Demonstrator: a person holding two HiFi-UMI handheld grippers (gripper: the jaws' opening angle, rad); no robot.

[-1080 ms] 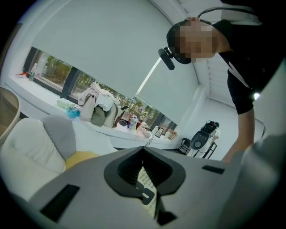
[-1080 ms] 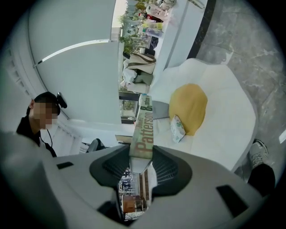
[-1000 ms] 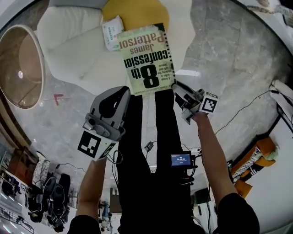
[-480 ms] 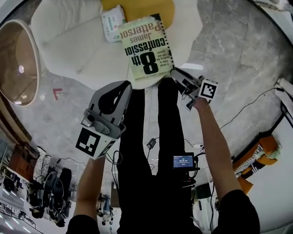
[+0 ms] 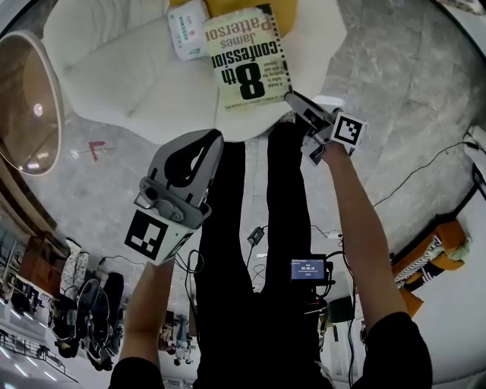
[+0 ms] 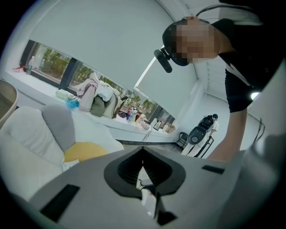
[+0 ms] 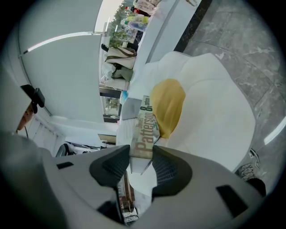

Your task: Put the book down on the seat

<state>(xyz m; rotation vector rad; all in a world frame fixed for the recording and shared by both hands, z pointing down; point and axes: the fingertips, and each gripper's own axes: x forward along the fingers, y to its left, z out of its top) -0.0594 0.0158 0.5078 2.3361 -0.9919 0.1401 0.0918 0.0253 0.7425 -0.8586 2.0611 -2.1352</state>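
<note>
A paperback book [image 5: 243,61] with a pale cover and big black print is held flat over the white cushioned seat [image 5: 114,68]. My right gripper [image 5: 292,99] is shut on its near right corner. In the right gripper view the book's spine [image 7: 145,129] runs out from between the right gripper [image 7: 140,156] pads, above the seat [image 7: 214,103]. Whether the book touches the seat I cannot tell. My left gripper [image 5: 206,144] hangs shut and empty below the seat's front edge; in the left gripper view the left gripper [image 6: 143,152] has its jaws together.
A yellow cushion [image 5: 281,11] and a small white packet [image 5: 186,29] lie on the seat behind the book. A round wooden table [image 5: 23,99] stands at the left. Grey marble floor [image 5: 395,83] surrounds the seat; the person's black-trousered legs [image 5: 250,228] are below it.
The right gripper has carried the book farther over the seat, toward the yellow cushion. The left gripper has stayed about where it was, still shut.
</note>
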